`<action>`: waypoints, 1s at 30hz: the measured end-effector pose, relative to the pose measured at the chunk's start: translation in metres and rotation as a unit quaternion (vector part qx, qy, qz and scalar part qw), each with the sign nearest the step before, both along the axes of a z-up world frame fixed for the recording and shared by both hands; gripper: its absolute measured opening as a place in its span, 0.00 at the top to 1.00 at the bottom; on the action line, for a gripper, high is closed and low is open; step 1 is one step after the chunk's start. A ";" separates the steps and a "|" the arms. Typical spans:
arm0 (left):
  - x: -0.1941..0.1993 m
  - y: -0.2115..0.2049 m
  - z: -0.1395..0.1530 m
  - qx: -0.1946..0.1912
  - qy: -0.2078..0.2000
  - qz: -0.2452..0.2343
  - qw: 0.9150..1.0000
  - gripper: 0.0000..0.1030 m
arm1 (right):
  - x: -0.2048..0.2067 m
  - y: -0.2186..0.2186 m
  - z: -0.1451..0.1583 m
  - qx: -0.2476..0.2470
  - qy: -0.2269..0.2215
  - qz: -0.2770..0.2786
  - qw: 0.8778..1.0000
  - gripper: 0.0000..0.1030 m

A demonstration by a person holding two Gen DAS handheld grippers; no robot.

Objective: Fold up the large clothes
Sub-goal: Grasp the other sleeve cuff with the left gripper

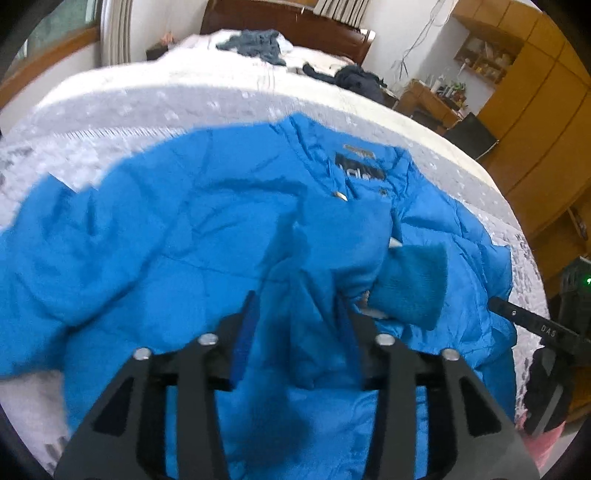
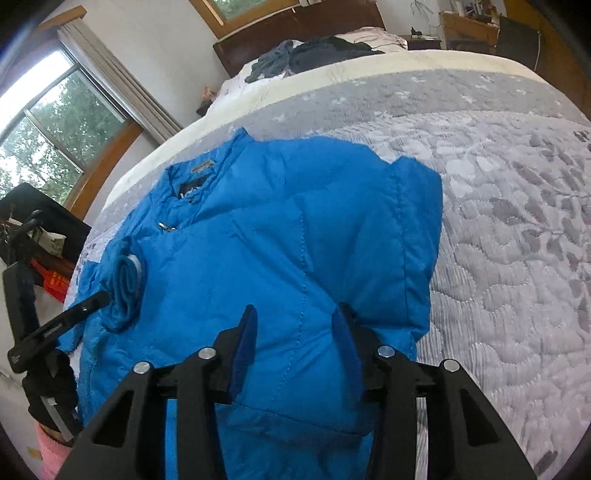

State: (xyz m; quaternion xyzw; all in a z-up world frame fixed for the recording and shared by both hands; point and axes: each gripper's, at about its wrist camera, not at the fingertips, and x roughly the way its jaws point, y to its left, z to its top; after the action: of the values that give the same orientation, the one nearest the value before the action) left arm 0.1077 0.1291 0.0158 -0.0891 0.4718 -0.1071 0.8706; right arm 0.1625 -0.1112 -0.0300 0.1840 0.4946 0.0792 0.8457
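A bright blue puffer jacket [image 1: 166, 240] lies spread on the grey patterned bed [image 1: 110, 122], collar and black label [image 1: 358, 168] toward the headboard. One sleeve is folded across the front, and its knit cuff [image 1: 410, 288] rests near the zip. My left gripper [image 1: 297, 314] hovers open over the jacket's lower front, with blue fabric showing between its wide-apart fingers. In the right wrist view my right gripper [image 2: 297, 325] is open over the jacket [image 2: 295, 221] near its other side, beside the folded shoulder [image 2: 413, 206]. The cuff [image 2: 125, 284] shows at the left.
Dark clothes [image 1: 258, 44] are piled at the head of the bed by the wooden headboard [image 1: 288, 26]. Wooden cupboards [image 1: 535, 110] stand at the right. A window with curtains [image 2: 55, 129] is at the left. Bare quilt [image 2: 498, 184] stretches right of the jacket.
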 end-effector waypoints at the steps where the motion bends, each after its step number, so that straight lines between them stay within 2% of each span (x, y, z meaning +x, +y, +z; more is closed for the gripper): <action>1: -0.006 -0.004 0.011 0.009 -0.021 -0.003 1.000 0.45 | -0.002 0.002 0.006 0.001 -0.005 0.001 1.000 0.55; 3: -0.016 -0.018 0.026 0.030 -0.046 -0.021 0.998 0.38 | -0.006 0.004 0.016 0.003 -0.017 0.009 1.000 0.54; 6: -0.019 -0.062 0.036 0.066 -0.065 -0.062 0.994 0.31 | -0.011 0.015 0.022 -0.004 -0.020 0.022 1.000 0.52; 8: -0.013 -0.092 0.031 0.097 -0.059 -0.078 0.991 0.30 | -0.011 0.020 0.020 -0.006 -0.015 0.031 0.999 0.52; 11: 0.002 -0.117 0.012 0.138 -0.038 -0.072 0.987 0.30 | -0.008 0.019 0.013 -0.012 -0.005 0.029 0.999 0.52; 13: 0.010 -0.123 -0.003 0.162 -0.016 -0.054 0.985 0.46 | -0.006 0.015 0.007 -0.008 0.004 0.024 1.000 0.53; 14: 0.014 -0.124 -0.007 0.166 -0.012 -0.047 0.985 0.48 | -0.006 0.013 0.005 -0.003 0.006 0.023 1.000 0.53; 15: 0.015 -0.123 -0.007 0.160 -0.015 -0.048 0.986 0.55 | -0.006 0.011 0.003 0.003 0.007 0.023 1.000 0.53; 16: 0.014 -0.121 -0.005 0.152 -0.019 -0.051 0.987 0.69 | -0.006 0.012 0.002 0.004 0.007 0.024 1.000 0.53; 19: 0.009 -0.107 0.006 0.112 -0.023 -0.050 0.992 0.87 | -0.006 0.013 0.002 0.001 0.008 0.026 1.000 0.52; 22: 0.001 -0.082 0.027 0.090 -0.046 -0.035 0.994 0.90 | -0.006 0.014 0.001 -0.001 0.008 0.026 1.000 0.52; 25: -0.011 -0.047 0.048 0.086 -0.071 -0.014 0.994 0.91 | -0.007 0.013 0.002 -0.001 0.008 0.026 1.000 0.52; 27: -0.014 -0.021 0.056 0.085 -0.076 0.007 0.993 0.95 | -0.006 0.013 0.002 -0.001 0.008 0.025 1.000 0.52; 30: -0.012 0.025 0.056 0.095 -0.067 0.049 0.992 0.95 | -0.006 0.014 0.002 -0.004 0.008 0.025 1.000 0.52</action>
State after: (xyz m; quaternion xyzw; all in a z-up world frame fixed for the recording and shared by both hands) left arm 0.0954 0.1545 0.0717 -0.0221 0.4155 -0.0246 0.9090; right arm 0.1568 -0.0970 -0.0283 0.1687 0.5059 0.0972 0.8403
